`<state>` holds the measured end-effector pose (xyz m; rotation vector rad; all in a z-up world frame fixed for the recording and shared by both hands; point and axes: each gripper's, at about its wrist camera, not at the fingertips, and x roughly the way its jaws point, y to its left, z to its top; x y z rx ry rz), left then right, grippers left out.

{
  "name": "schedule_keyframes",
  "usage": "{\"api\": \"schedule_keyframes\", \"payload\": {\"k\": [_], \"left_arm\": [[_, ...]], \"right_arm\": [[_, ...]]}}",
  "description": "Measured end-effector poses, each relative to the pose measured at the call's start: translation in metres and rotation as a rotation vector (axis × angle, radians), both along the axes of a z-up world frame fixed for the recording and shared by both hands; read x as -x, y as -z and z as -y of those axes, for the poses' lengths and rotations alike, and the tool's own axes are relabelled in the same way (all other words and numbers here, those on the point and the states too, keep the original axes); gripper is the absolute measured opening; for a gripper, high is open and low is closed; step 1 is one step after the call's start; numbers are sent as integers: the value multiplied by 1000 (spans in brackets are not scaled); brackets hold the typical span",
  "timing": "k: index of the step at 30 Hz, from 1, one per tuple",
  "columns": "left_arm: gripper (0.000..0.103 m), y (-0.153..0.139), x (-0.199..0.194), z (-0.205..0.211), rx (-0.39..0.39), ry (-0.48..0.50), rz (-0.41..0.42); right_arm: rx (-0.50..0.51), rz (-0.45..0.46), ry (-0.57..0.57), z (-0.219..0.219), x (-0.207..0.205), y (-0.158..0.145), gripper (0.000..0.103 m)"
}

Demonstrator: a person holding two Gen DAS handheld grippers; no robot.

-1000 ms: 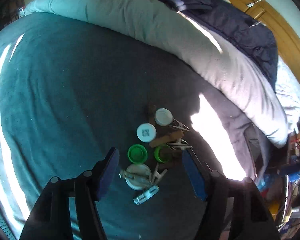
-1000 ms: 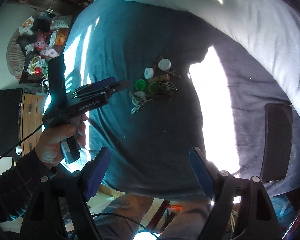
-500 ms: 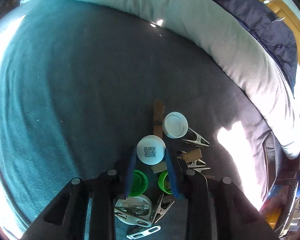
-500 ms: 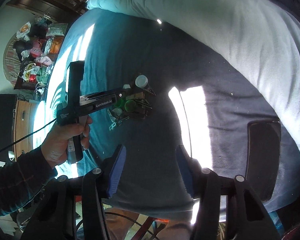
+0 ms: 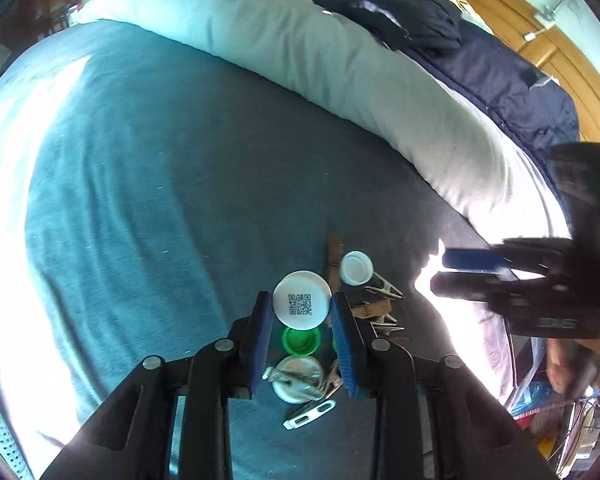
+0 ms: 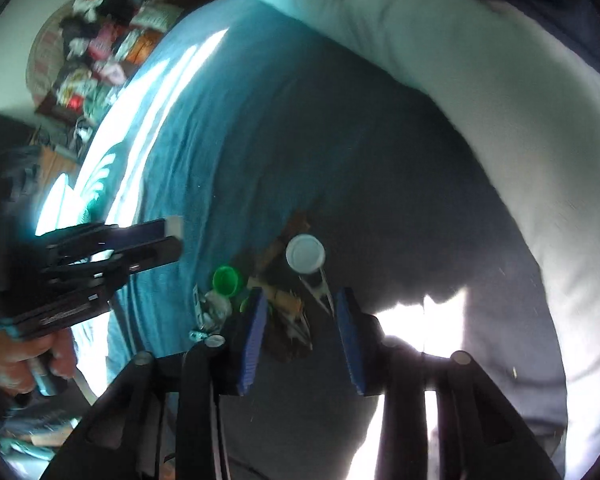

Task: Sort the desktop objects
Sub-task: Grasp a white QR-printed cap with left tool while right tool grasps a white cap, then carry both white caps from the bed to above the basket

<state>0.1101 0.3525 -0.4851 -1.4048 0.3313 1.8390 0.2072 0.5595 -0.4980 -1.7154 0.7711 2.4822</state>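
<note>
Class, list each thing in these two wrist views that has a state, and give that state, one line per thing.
left hand-held gripper: shut on the QR-code cap
QR-code cap: clamped between the blue pads, raised above the pile
right hand-held gripper: open, holding nothing, over the clips
plain white cap: lying on the bed, free
green cap: lying hollow side up
clips: lying heaped beside the caps
</note>
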Motion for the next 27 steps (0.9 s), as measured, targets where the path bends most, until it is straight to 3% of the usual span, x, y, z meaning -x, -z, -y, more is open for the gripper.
{"api": "schedule_keyframes", "payload": {"k": [10, 11, 12, 15, 20, 27], "left_arm": [[31, 9, 10, 9, 1, -37, 23], [31, 9, 10, 9, 3, -38, 25], [31, 8, 10, 8, 3, -37, 26], [31, 1, 10, 10, 13, -35, 10], [31, -24, 17, 11, 38, -43, -42], [31, -105, 34, 27, 54, -62, -190]], "right_arm": [[-167, 102, -171, 27, 52, 48, 45], [-180, 125, -181, 28, 53, 54, 41], [-186, 144, -184, 29, 53, 60, 30], [-174, 140, -152, 25, 46, 59, 28], [-148, 53, -75, 15, 33, 3, 28], [-145, -121, -22, 29, 37, -118, 28]]}}
